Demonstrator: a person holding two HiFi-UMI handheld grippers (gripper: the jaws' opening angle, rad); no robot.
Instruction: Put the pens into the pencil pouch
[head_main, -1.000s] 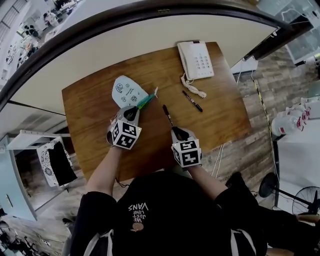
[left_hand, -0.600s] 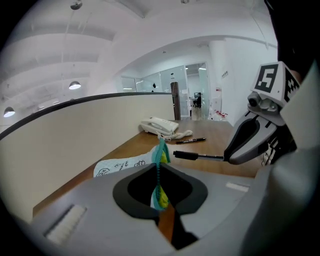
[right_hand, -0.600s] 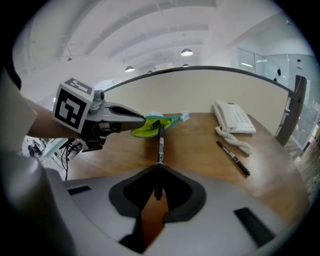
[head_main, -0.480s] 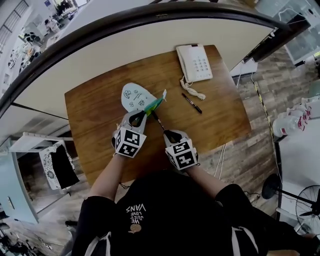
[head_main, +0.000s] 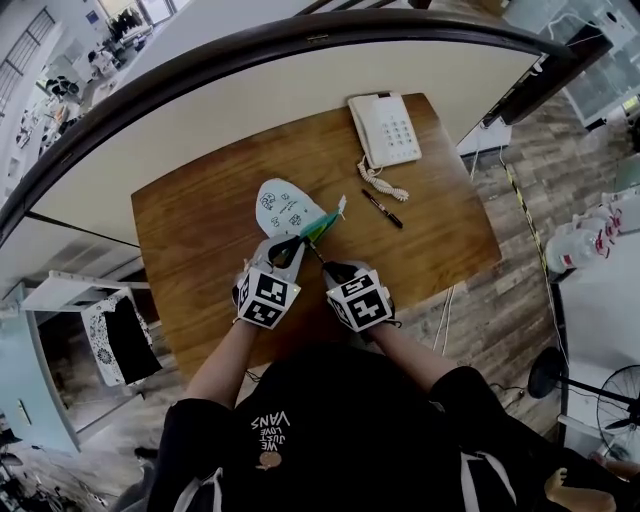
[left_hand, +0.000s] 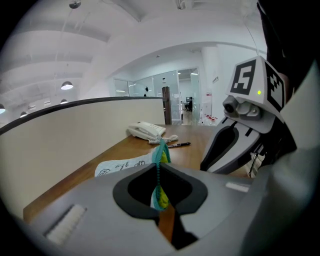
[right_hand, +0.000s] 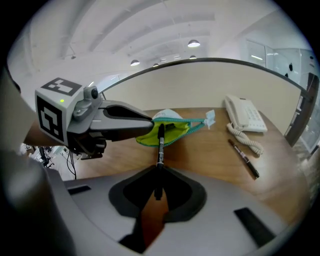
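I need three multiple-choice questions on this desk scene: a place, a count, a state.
1. Where does the loose pen lie? A. beside the telephone cord B. inside a cup C. on the floor
2. How many pens are visible? A. one B. two C. four
3. The right gripper is: A. open, empty B. shut on a pen C. shut on a ruler
Answers: 1 A, it rests by the coiled cord; 2 B, one lying, one held; 3 B, its jaws clamp the black pen aimed at the pouch.

white telephone (head_main: 385, 130) with coiled cord at the far corner of wooden table (head_main: 200, 220)
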